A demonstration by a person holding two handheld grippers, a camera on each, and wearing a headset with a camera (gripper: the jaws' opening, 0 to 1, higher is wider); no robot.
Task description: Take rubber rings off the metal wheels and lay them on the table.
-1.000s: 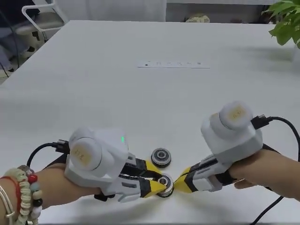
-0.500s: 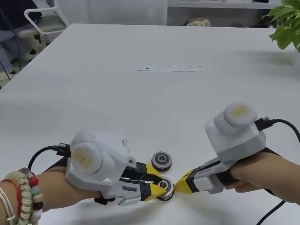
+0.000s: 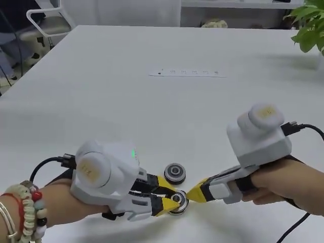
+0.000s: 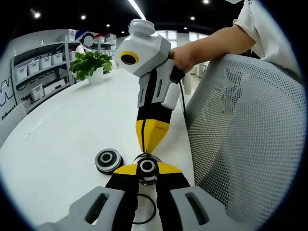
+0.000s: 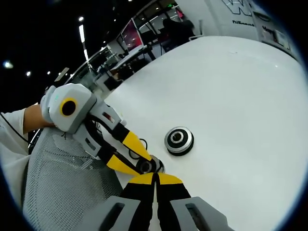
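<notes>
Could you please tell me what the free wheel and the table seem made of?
Free wheel: shiny metal, judging by its bright concentric rings, with a matte black outer band, probably rubber. Table: smooth white surface with soft reflections, perhaps laminate.

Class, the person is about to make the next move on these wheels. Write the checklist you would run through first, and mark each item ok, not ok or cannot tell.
1. Left gripper is shut on the held wheel, one jaw on each side: ok.
2. Right gripper has its tips shut and at that wheel's edge: ok.
3. Rubber ring is pinched between the right tips: cannot tell, the contact is too small to see.
4. Second wheel stands apart from both grippers: ok.
5. Loose ring lies flat on the table under the left gripper, out of the pulling path: ok.
</notes>
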